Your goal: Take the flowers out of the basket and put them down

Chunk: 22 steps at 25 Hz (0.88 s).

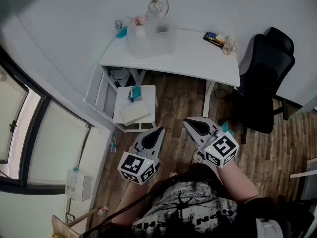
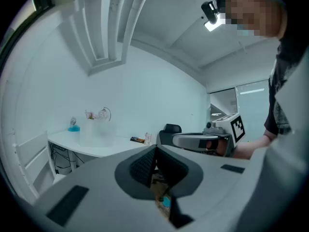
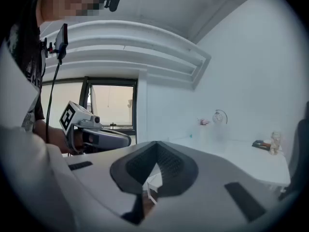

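flowers [image 1: 138, 20] on desk [image 1: 198, 58]; left gripper [image 1: 159, 131], right gripper [image 1: 187, 122] level, fingers [image 3: 169, 164] together.

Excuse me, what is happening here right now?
A person stands back from the white desk, holding the left gripper and the right gripper out in front, both shut and empty. The pink flowers are in the translucent basket on the desk. Neither gripper is near them yet.

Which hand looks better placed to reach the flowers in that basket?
Left, slightly: the left gripper lines up with the basket; the right gripper sits further right. Both are far off, jaws shut.
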Motion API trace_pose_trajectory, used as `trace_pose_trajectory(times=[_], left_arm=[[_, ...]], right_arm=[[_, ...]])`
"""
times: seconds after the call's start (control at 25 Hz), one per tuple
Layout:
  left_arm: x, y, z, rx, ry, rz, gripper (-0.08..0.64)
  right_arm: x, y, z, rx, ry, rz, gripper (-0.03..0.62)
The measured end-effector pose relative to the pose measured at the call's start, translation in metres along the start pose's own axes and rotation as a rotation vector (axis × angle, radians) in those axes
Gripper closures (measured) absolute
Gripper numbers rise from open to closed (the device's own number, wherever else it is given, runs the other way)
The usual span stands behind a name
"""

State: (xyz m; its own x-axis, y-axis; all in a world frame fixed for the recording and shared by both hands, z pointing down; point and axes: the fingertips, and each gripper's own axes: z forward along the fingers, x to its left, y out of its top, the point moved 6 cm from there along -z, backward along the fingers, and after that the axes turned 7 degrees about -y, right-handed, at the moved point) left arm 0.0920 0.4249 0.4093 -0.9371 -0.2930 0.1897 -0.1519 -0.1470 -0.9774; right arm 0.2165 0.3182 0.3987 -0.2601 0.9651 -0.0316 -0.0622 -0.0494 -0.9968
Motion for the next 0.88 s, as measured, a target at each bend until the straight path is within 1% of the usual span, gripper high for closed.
trace_pose_trajectory(times=[0.24, 0.48, 0.64, 0.88], left_arm=[[0.003, 0.003, -0.003, -0.002, 0.005, 0.007, 0.546], [0.011, 0.003, -0.004, 0.002, 0.0, 0.011, 0.546], [0.017, 0.0, -0.005, -0.001, 0.001, 0.007, 0.546], [0.024, -0.002, -0.002, 0.005, 0.004, 0.0, 0.546]], right_arm=[[0.003, 0.002, 0.004, 0.001, 0.008, -0.007, 0.578], [0.003, 0.006, 0.01, -0.008, -0.003, -0.01, 0.578], [0.002, 0.004, 0.017, 0.0, 0.013, 0.012, 0.577], [0.0, -0.001, 0.026, 0.014, 0.024, 0.009, 0.577]])
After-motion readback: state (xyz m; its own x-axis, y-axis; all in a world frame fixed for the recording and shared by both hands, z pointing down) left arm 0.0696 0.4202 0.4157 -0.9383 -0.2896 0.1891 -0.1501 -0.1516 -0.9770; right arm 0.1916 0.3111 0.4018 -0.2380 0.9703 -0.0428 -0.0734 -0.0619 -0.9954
